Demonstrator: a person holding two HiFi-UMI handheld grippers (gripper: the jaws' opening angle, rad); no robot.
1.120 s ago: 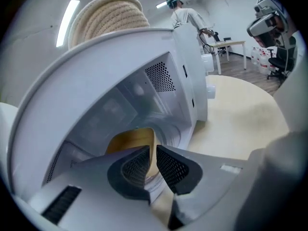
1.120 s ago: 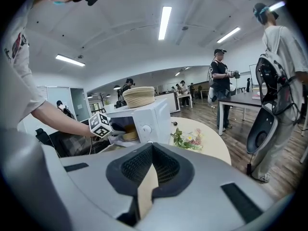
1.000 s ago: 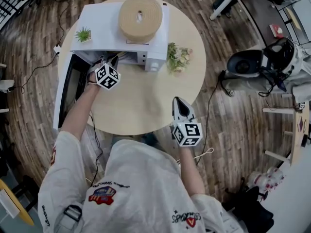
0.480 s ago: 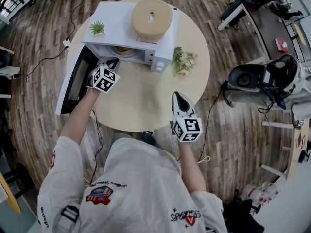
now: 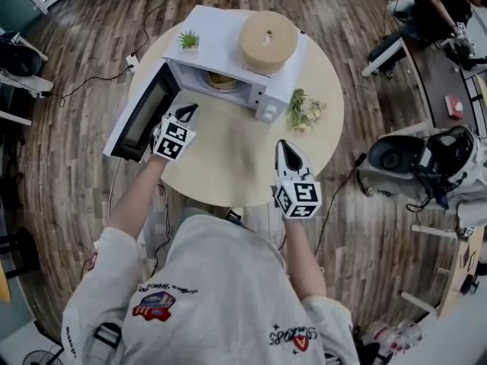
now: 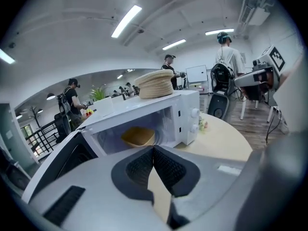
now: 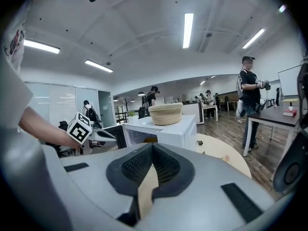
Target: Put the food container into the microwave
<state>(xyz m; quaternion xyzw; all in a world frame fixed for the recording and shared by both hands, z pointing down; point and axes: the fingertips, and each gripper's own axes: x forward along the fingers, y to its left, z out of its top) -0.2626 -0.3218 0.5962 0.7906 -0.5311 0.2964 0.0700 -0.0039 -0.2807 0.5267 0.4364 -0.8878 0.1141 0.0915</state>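
Note:
A white microwave (image 5: 228,48) stands at the back of the round table (image 5: 228,158), its door (image 5: 144,112) swung open to the left. The yellowish food container (image 5: 222,80) sits inside the cavity and shows as a shallow bowl (image 6: 138,136) in the left gripper view. My left gripper (image 5: 186,112) hovers just in front of the door opening, jaws shut and empty, apart from the container. My right gripper (image 5: 284,147) hangs over the table's right front, also shut on nothing. Its view shows the microwave (image 7: 178,131) ahead.
A round woven basket (image 5: 268,41) and a small potted plant (image 5: 189,39) rest on top of the microwave. A bunch of flowers (image 5: 303,111) lies on the table to its right. Cables trail on the wooden floor at left. People and desks stand around the room.
My left gripper has drawn back out of the microwave mouth toward me, and the container now shows inside the cavity. The right gripper has hardly moved.

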